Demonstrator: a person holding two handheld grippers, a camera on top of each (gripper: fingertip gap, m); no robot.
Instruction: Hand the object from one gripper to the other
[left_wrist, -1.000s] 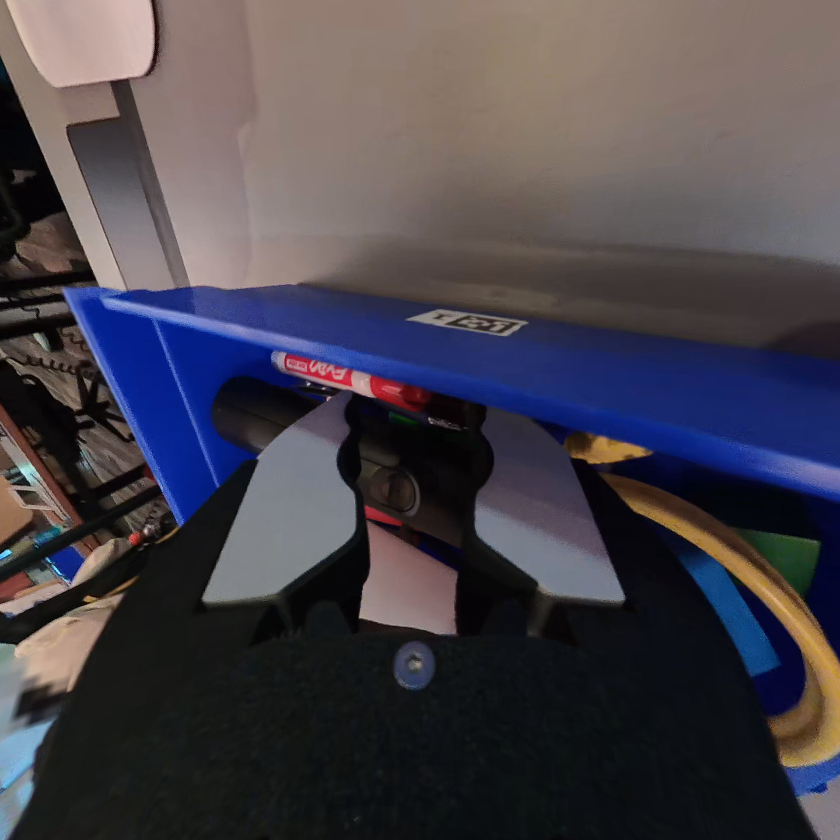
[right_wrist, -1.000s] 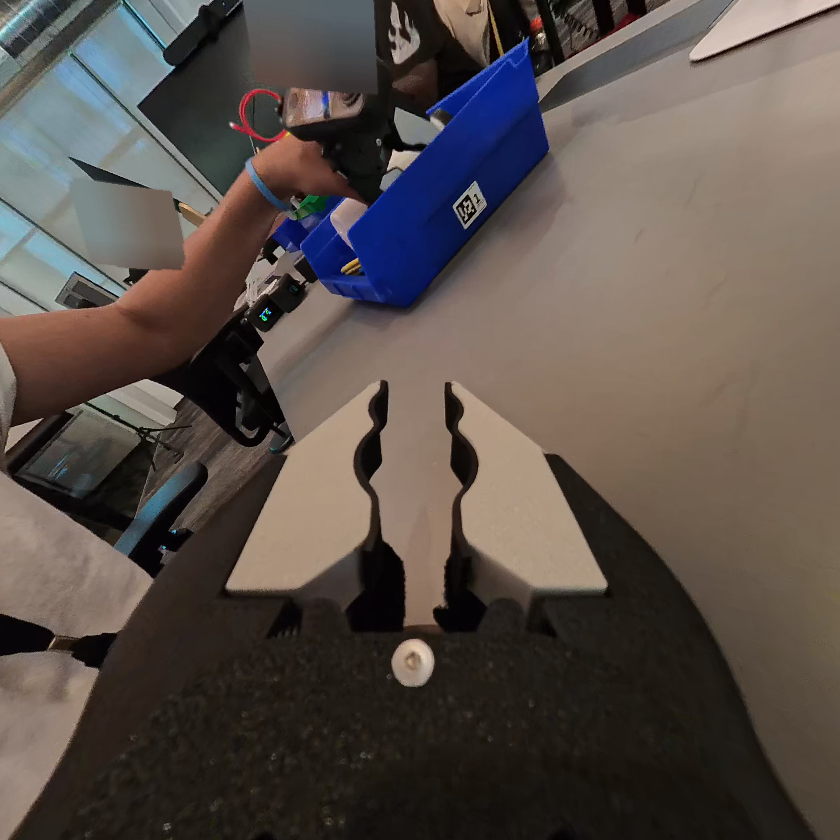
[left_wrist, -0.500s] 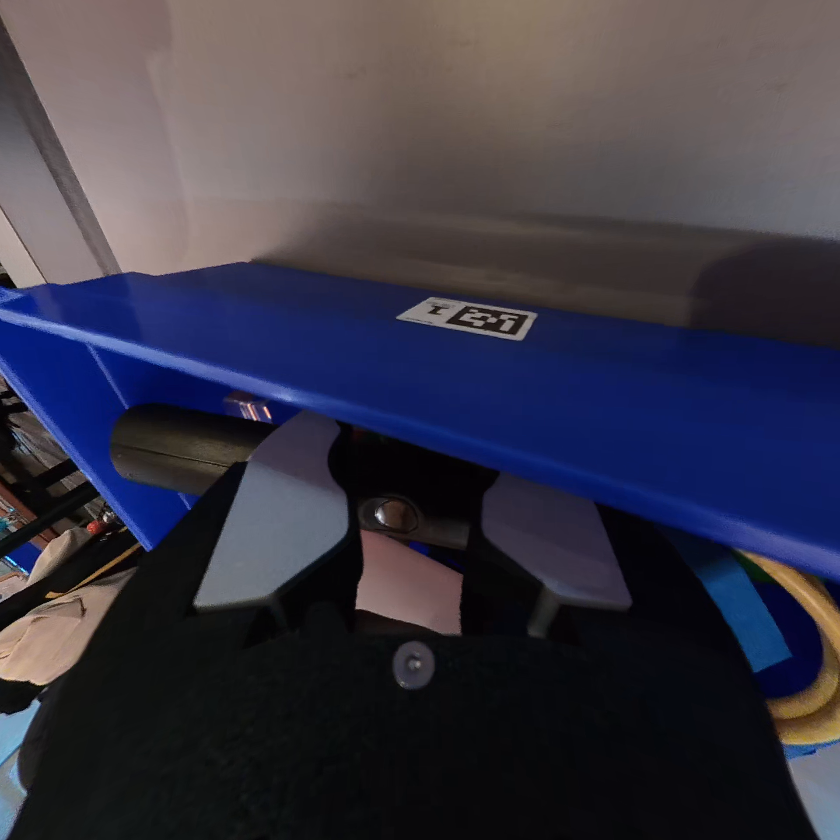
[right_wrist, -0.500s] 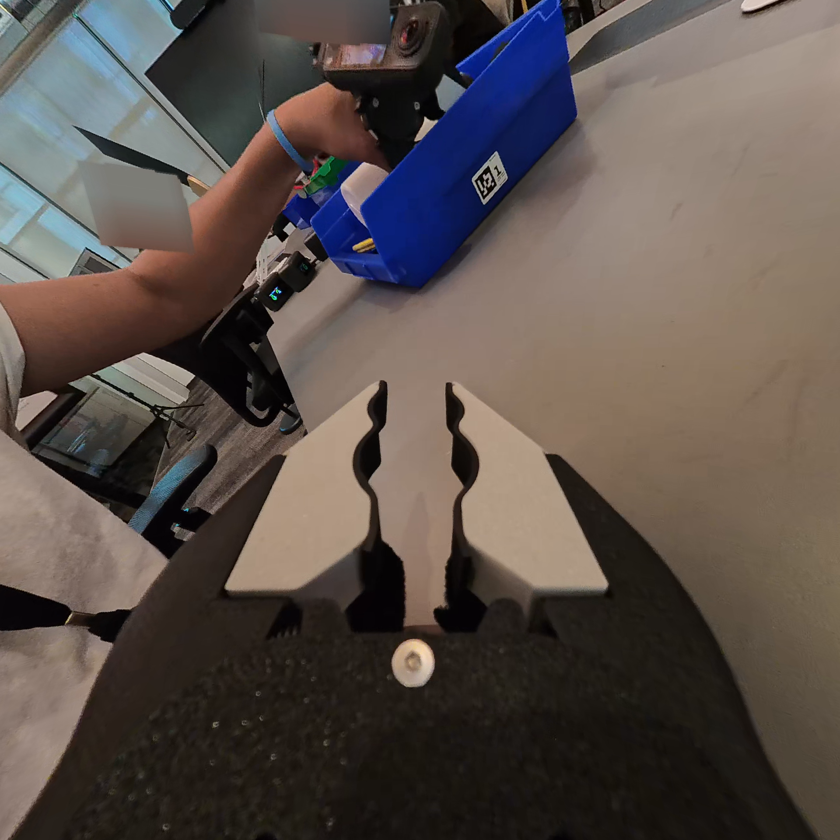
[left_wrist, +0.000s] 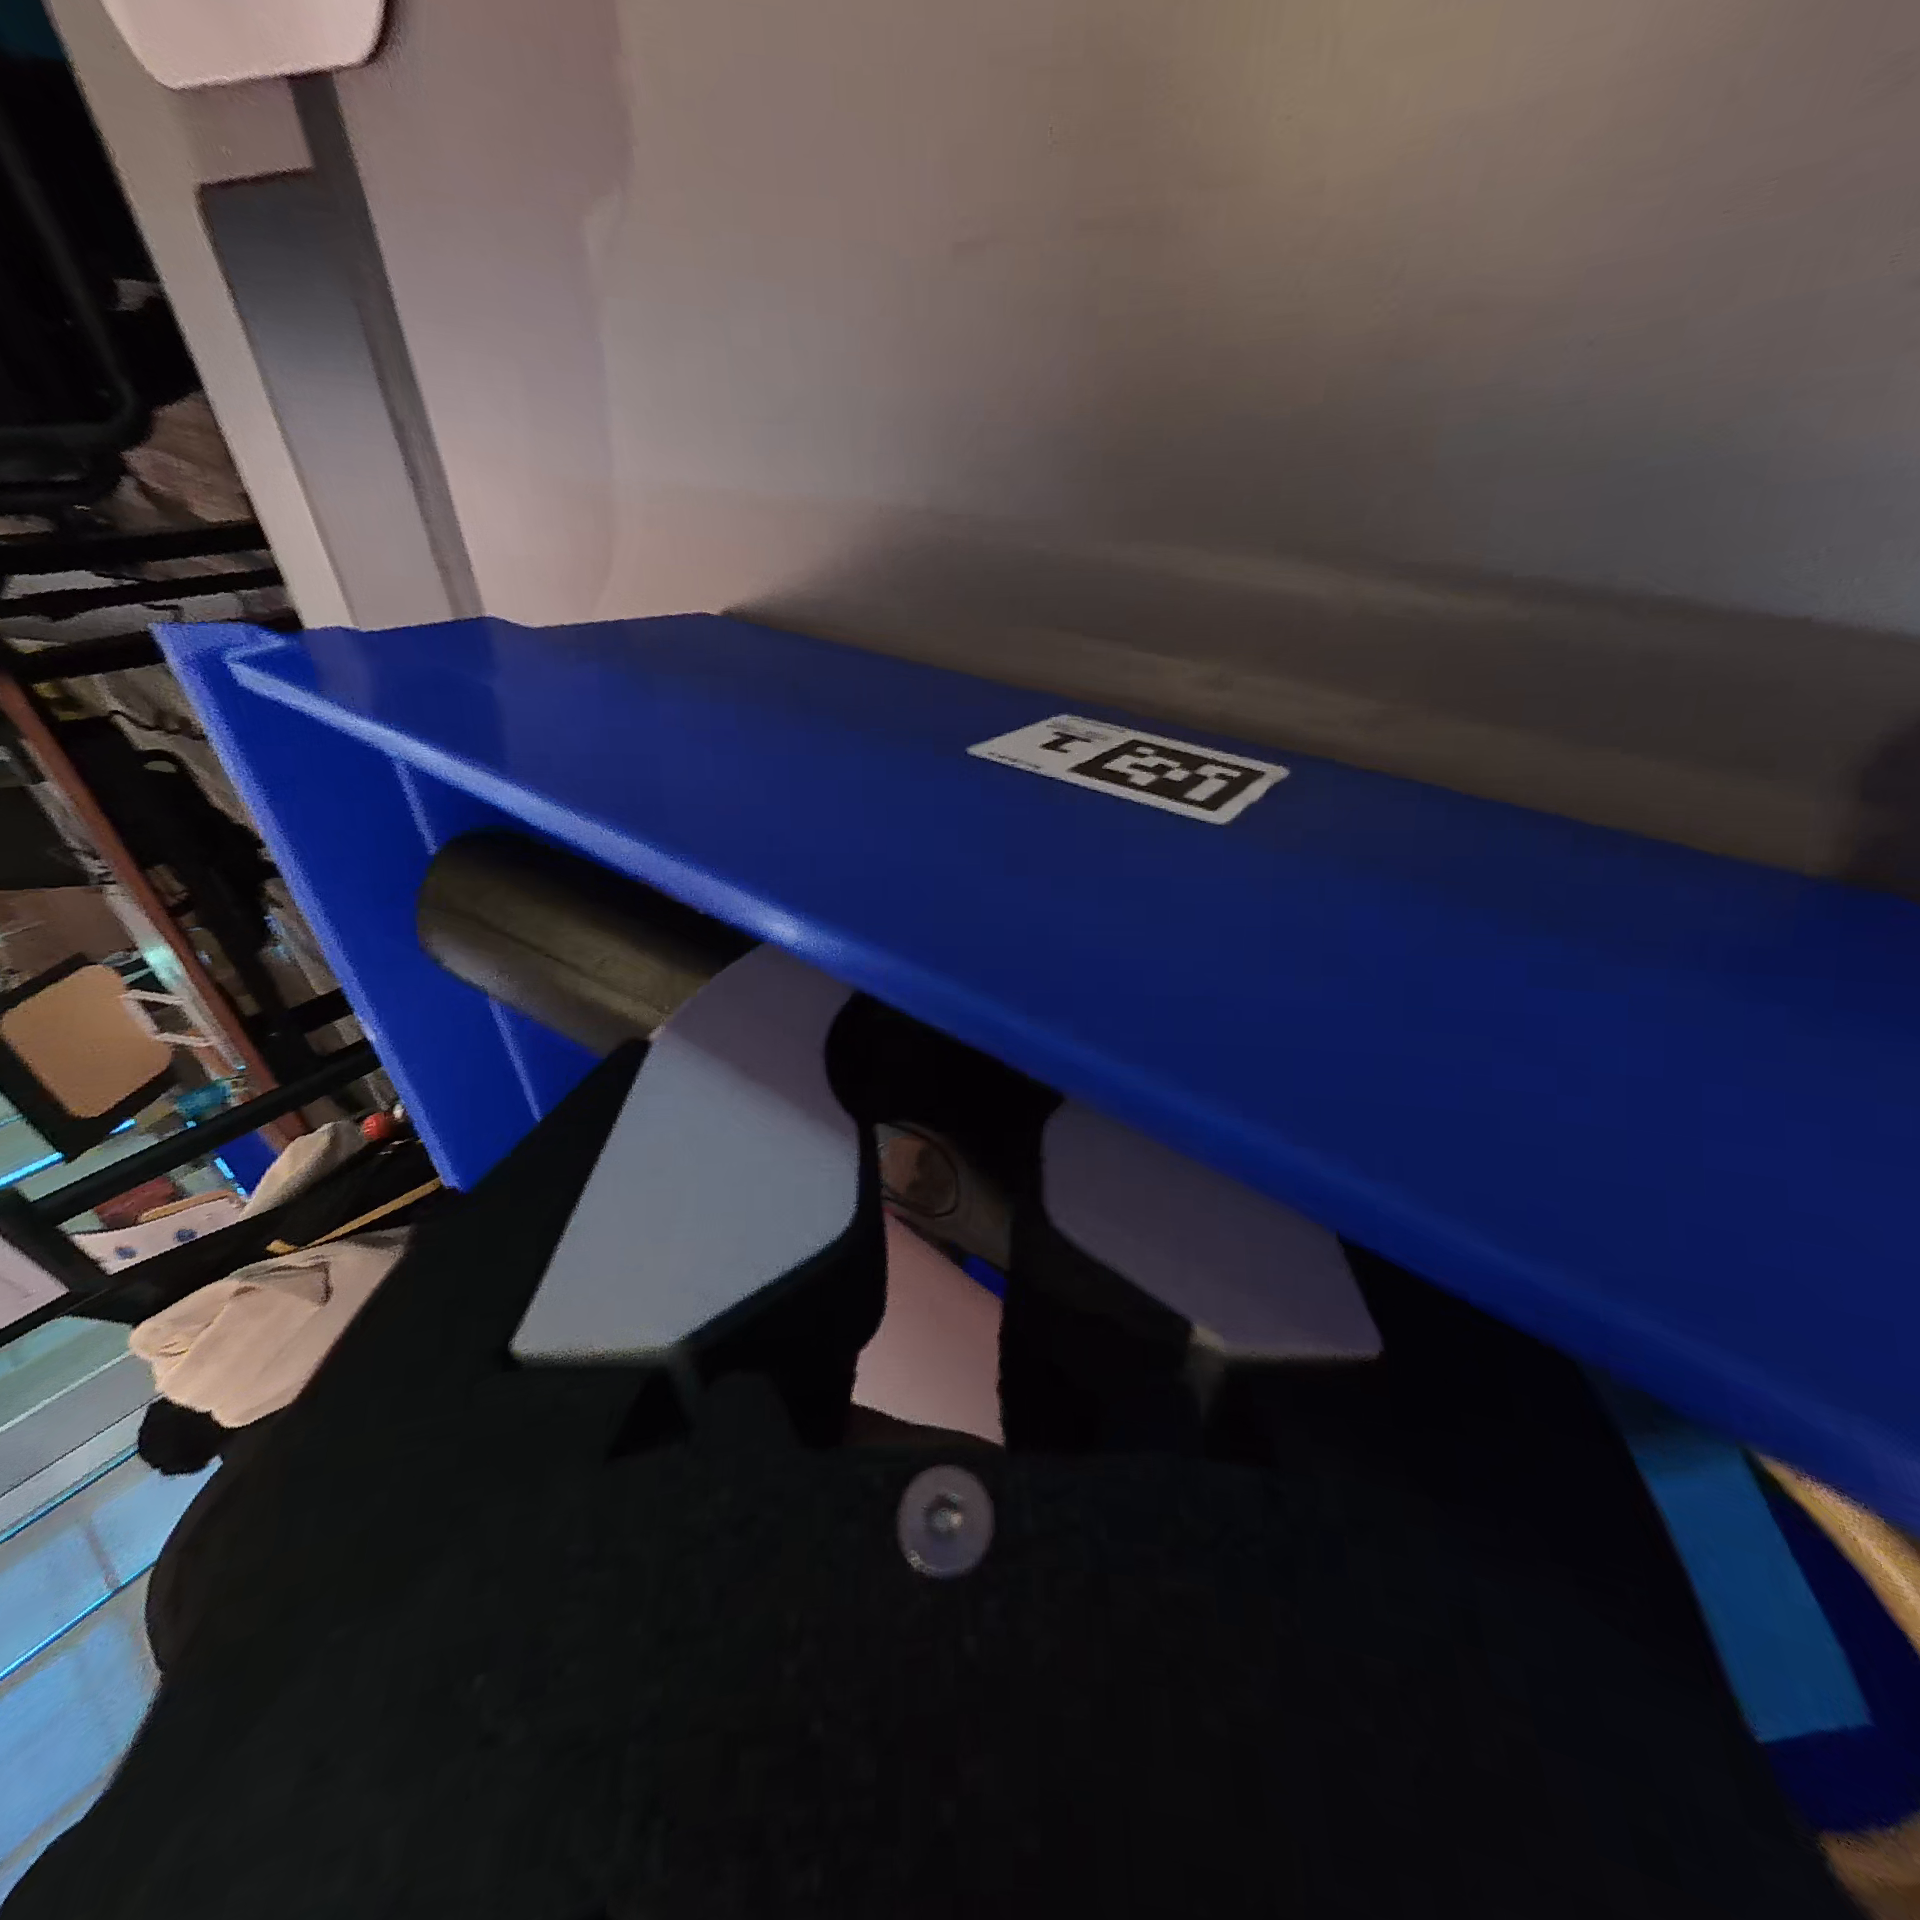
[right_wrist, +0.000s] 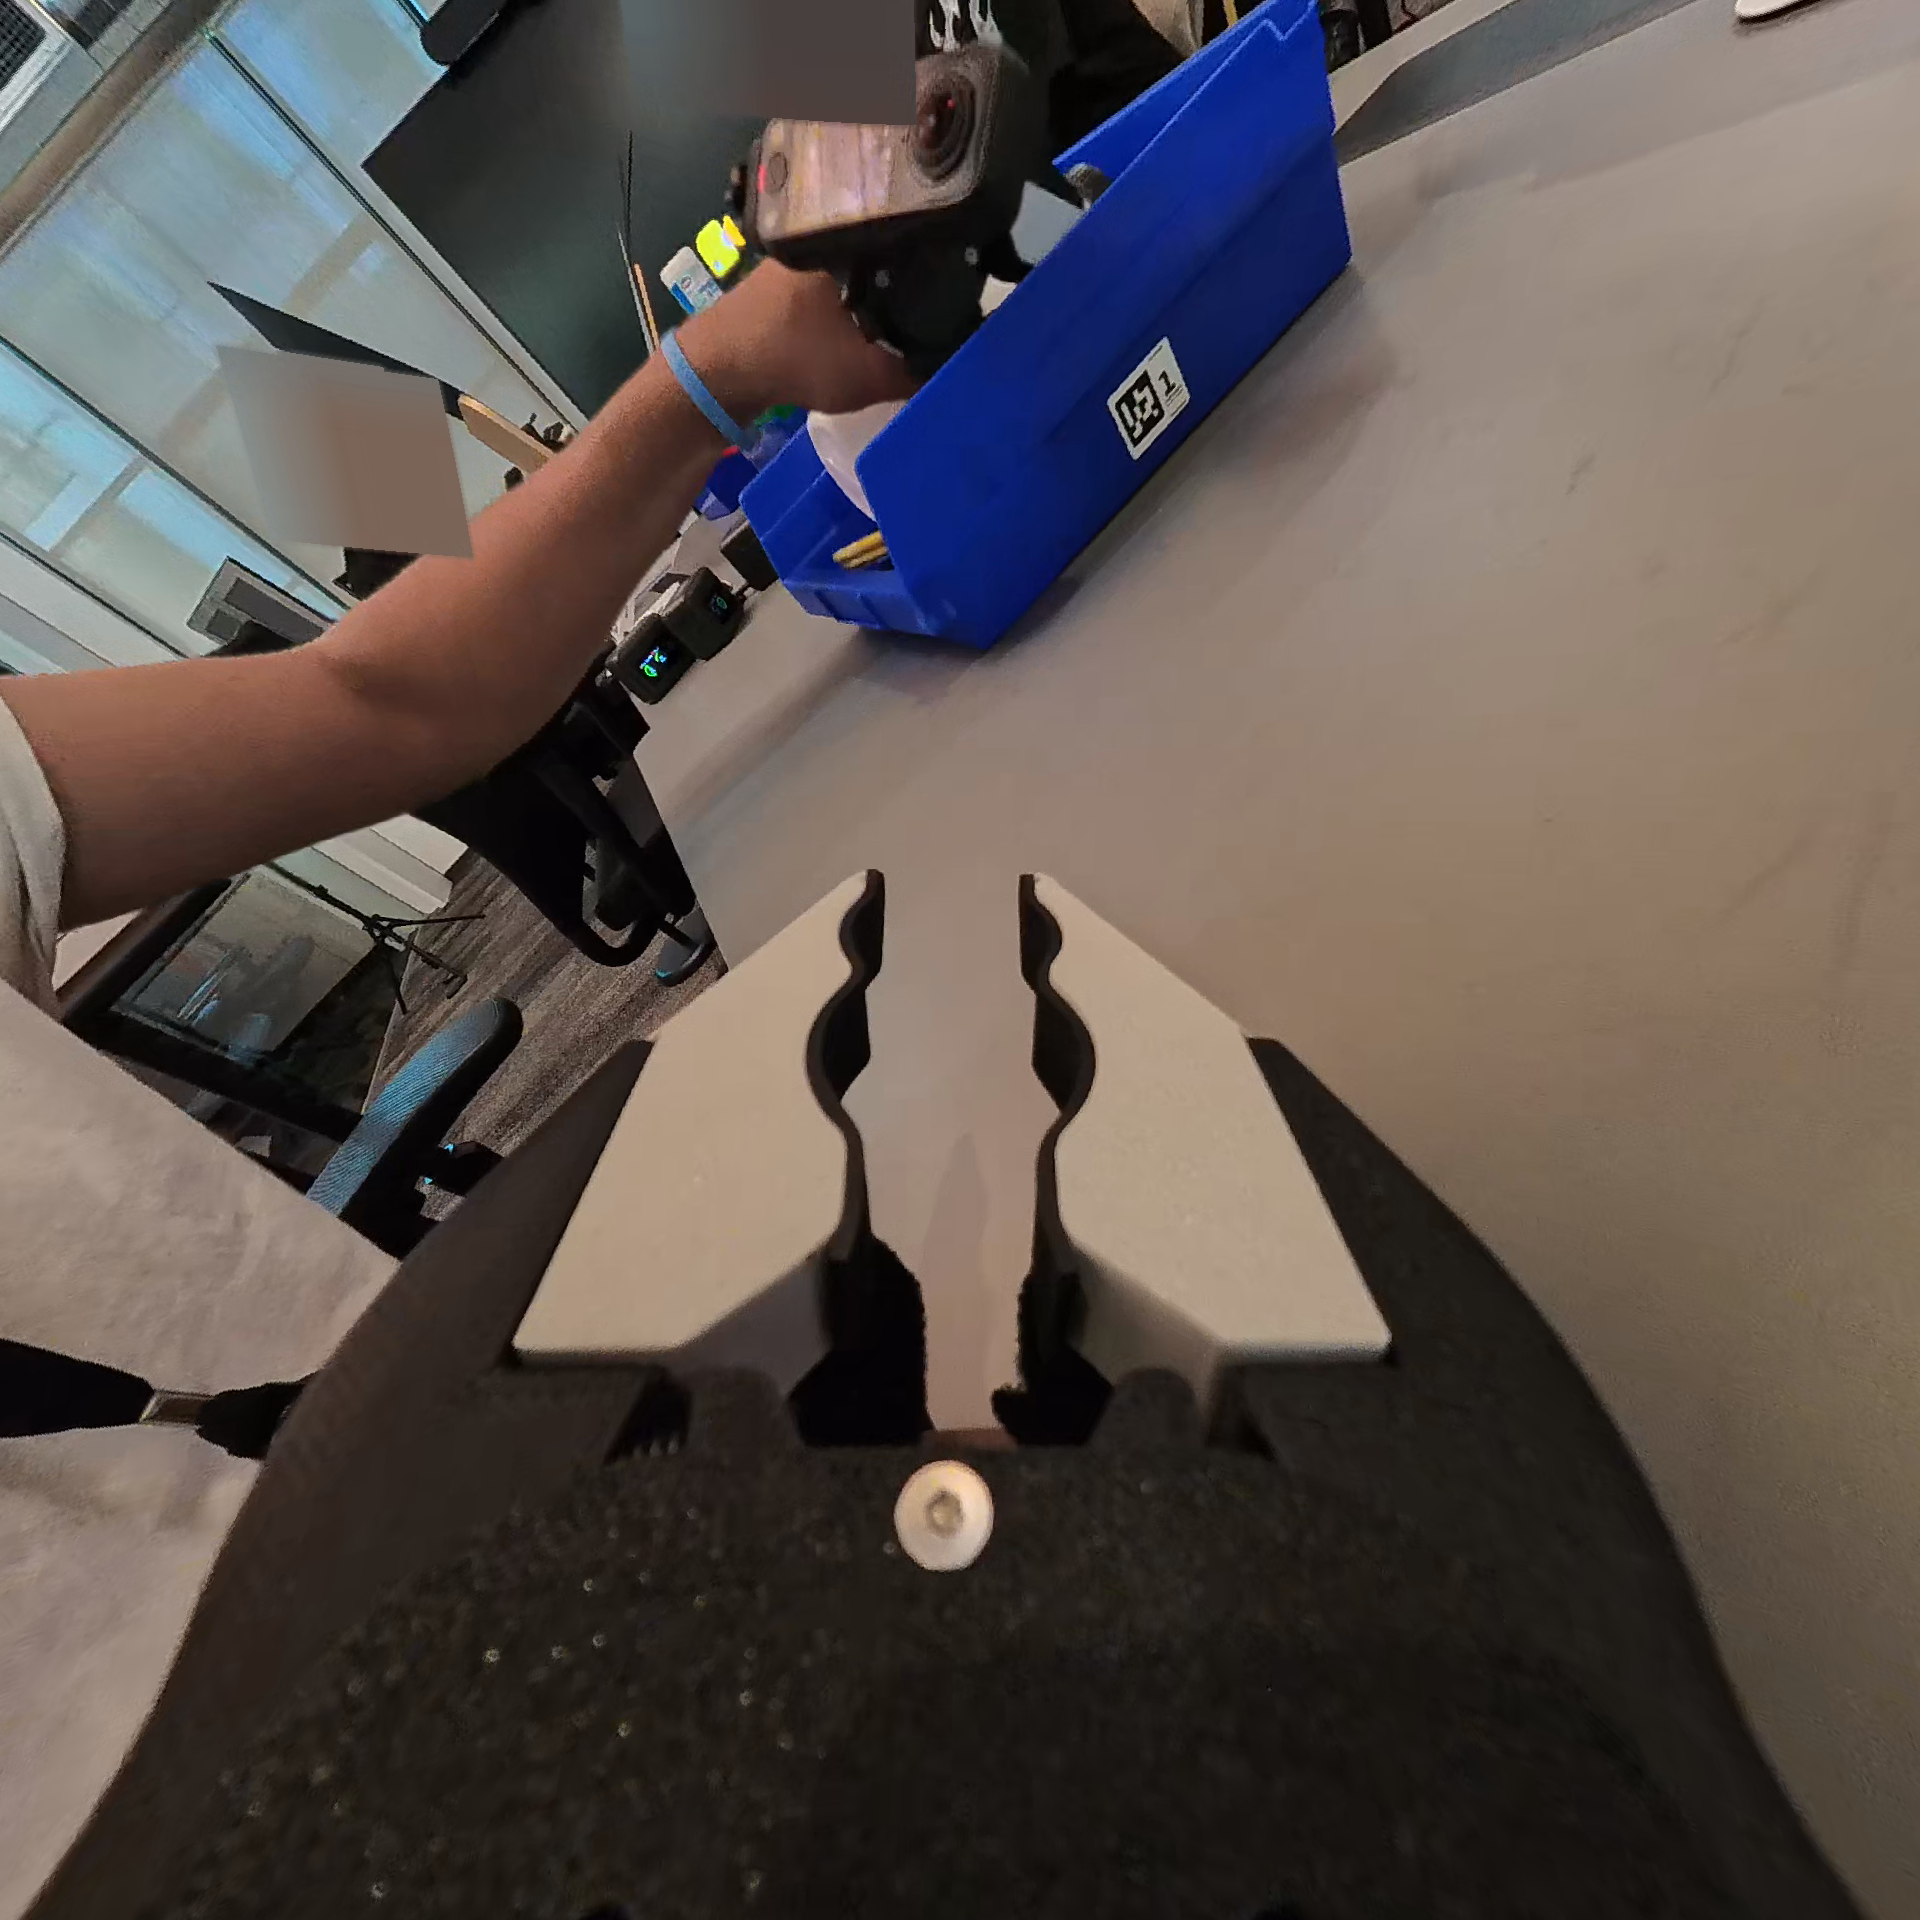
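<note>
Drawn back slightly, the left tongs (left_wrist: 940, 1060) stay clamped on a dark tube (left_wrist: 551, 940) inside the bin (left_wrist: 1299, 1029); lifting it toward the empty, parted right tongs (right_wrist: 951, 883) comes next.

Left wrist view: we're looking along the fingers from right up against the blue bin (left_wrist: 1351, 997), peering under its rim, grey table (left_wrist: 1247, 312) beyond. Right wrist view: we're sitting low over the table (right_wrist: 1507, 831), facing the same bin (right_wrist: 1049, 457) from well away. Both views are sharing bin and table.
</note>
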